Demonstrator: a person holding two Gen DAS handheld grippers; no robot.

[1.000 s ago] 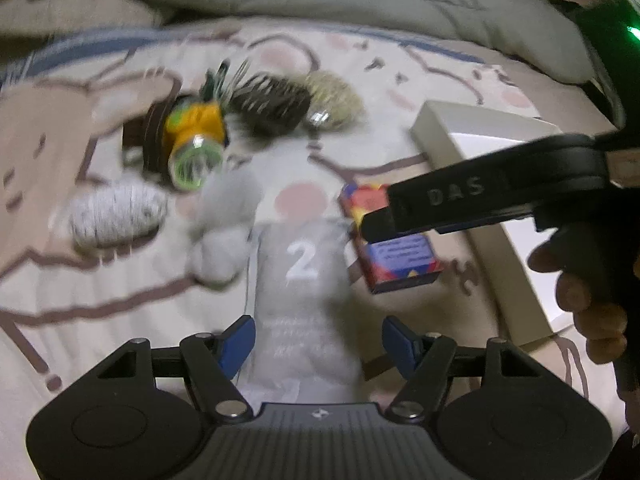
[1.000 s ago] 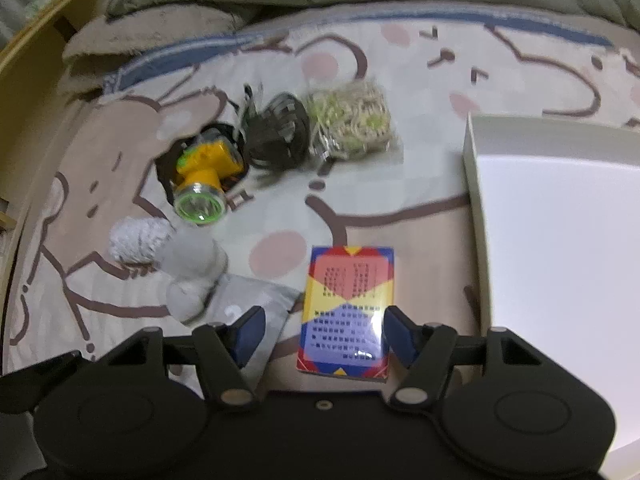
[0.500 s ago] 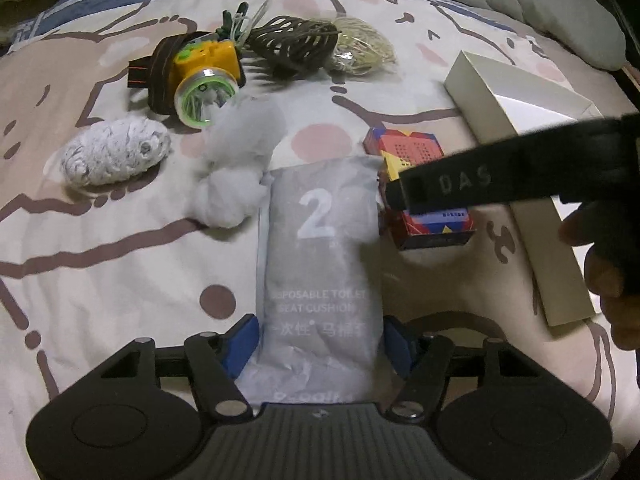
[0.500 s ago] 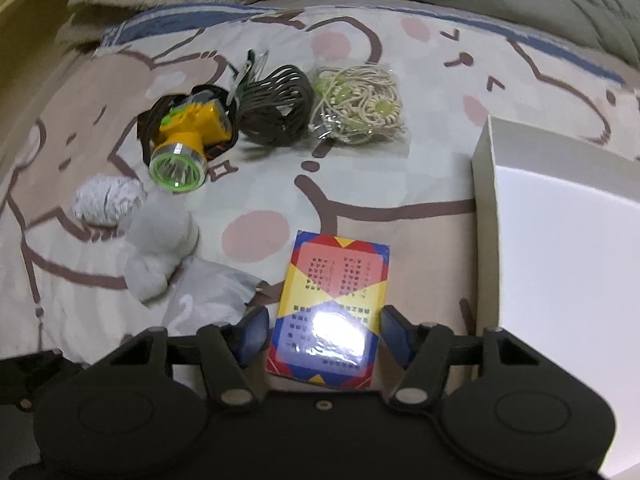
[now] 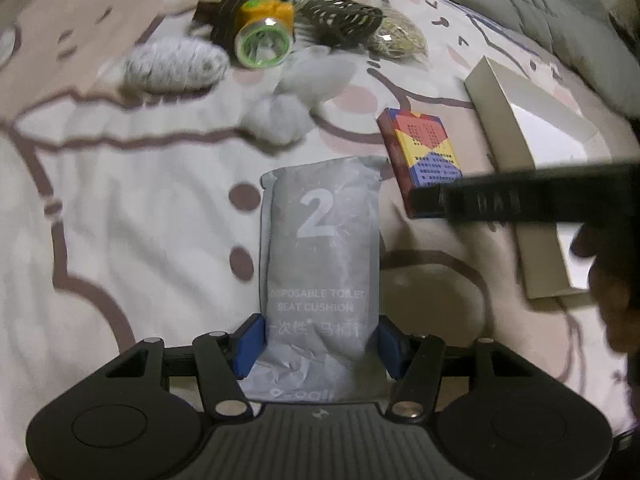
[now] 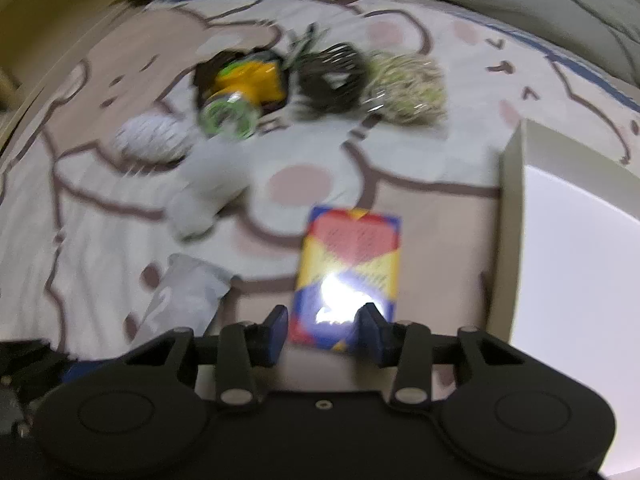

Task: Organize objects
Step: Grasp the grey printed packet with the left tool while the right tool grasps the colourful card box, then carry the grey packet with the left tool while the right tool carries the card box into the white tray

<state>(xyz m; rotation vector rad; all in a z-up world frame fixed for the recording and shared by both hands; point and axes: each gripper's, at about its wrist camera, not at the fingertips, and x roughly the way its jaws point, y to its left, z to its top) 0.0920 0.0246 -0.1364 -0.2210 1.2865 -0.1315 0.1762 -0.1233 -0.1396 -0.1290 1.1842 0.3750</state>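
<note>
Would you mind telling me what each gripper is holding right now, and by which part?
The left gripper, jaws just closing, grips the grey seat-cushion packet by its near end. The right gripper, also closing, pinches the colourful box at its near end.

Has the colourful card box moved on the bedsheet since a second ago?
No. The colourful card box lies beside the white cardboard box as before.

A cartoon-print bed point(image 5: 132, 216) carries a grey packet point(image 5: 320, 248) at centre, a colourful box point(image 5: 420, 152) right, a headlamp point(image 5: 264, 32) and what looks like yarn point(image 5: 172, 66) upper left.
</note>
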